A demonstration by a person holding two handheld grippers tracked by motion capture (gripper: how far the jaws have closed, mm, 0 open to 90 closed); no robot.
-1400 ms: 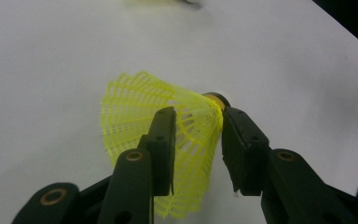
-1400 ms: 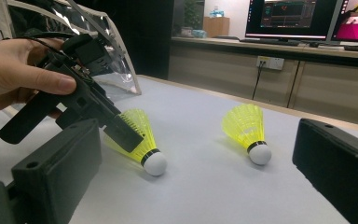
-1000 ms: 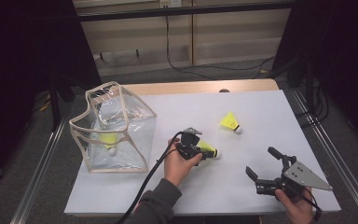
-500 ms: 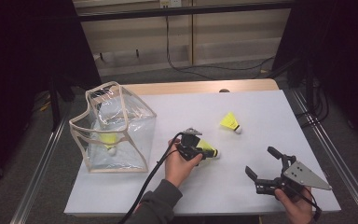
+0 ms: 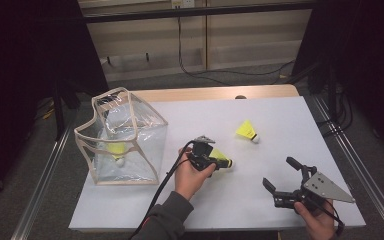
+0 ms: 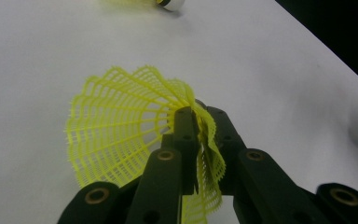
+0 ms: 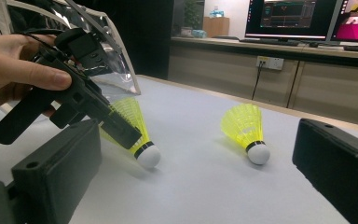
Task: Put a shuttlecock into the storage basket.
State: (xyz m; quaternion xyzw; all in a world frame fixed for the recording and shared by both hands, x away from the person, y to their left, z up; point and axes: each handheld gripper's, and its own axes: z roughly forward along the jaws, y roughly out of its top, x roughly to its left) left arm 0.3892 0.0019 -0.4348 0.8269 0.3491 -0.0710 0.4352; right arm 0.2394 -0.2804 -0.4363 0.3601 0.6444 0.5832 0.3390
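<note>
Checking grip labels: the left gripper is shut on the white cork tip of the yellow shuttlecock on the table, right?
Not the cork. The left gripper is shut on the yellow shuttlecock by its mesh skirt, as the left gripper view shows; the white cork tip lies free.

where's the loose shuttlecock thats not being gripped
The loose shuttlecock lies on the white table right of centre in the high view, beyond the left gripper and the shuttlecock it holds.

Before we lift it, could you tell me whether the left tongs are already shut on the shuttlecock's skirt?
Shut: the left tongs pinch the yellow mesh skirt of the shuttlecock, crumpling it between the jaws.
</note>
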